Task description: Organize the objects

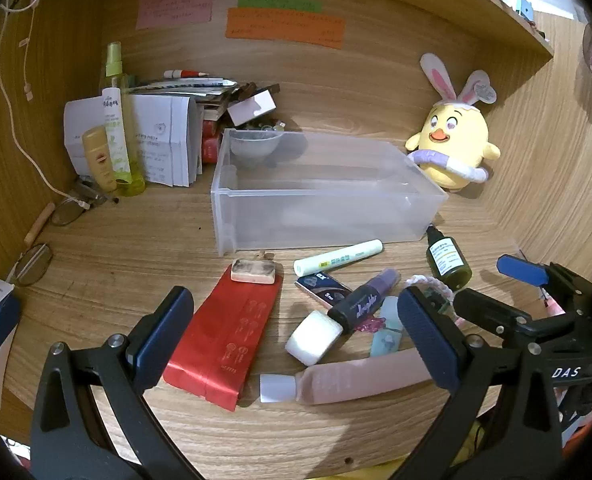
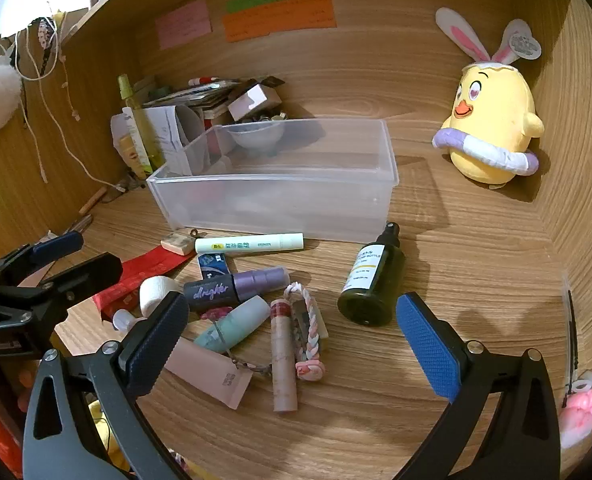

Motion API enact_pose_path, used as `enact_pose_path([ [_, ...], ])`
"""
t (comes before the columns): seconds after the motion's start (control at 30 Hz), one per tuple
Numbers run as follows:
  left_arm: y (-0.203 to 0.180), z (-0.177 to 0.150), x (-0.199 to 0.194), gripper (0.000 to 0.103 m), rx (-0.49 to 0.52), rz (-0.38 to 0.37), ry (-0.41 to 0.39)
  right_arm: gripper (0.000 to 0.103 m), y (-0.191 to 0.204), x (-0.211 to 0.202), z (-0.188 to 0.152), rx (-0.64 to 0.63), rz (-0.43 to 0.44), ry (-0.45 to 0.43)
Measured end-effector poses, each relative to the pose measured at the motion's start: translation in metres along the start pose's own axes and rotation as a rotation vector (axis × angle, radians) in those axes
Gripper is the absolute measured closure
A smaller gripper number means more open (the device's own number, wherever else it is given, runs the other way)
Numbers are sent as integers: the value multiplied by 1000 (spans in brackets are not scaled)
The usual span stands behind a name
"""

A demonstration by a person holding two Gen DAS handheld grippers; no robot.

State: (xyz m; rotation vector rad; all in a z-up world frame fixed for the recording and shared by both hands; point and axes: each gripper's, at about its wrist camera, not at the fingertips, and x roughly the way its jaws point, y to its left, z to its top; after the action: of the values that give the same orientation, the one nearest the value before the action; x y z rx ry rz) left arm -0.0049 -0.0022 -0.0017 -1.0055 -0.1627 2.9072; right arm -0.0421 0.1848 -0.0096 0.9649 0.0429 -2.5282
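A: At the centre of both frames we see the clear plastic bin (image 1: 320, 196), and it looks empty. Below it, toward the lower middle, the small things lie in a loose heap on the wooden desk (image 1: 376, 432).

B: Yes. Our left gripper (image 1: 296, 336) has its jaws wide apart and holds nothing. Our right gripper (image 2: 291, 336) is also wide and empty.

A: Which thing do we take first, in your opinion?

B: We think the dark green bottle (image 2: 370, 280), at the middle right of the right wrist view. It lies on its side, apart from the heap, so nothing tangles with it.

A: And for the left side?

B: The red packet (image 1: 223, 336) lies between the left jaws, with the eraser (image 1: 253, 271) resting on its far end. It is flat, so we probably must press low and catch its edge. The pale green tube (image 1: 338, 258), just in front of the bin, is easier.

A: What do we avoid?

B: The braided cord (image 2: 310, 328) lies against the pink lip tube (image 2: 283, 364) and may drag with it. We should close across the short side of a round thing, so it does not roll, and lift it over the bin wall before we release.
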Motion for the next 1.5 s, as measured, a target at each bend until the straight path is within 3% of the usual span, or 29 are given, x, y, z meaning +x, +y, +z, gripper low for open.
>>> enact_pose_path([
  [1.13, -1, 0, -4, 0, 3, -7, -2, 0, 4, -7, 3, -16, 9, -11],
  [1.5, 19, 6, 2, 0, -11, 12, 19, 0, -7, 0, 13, -6, -14, -7],
])
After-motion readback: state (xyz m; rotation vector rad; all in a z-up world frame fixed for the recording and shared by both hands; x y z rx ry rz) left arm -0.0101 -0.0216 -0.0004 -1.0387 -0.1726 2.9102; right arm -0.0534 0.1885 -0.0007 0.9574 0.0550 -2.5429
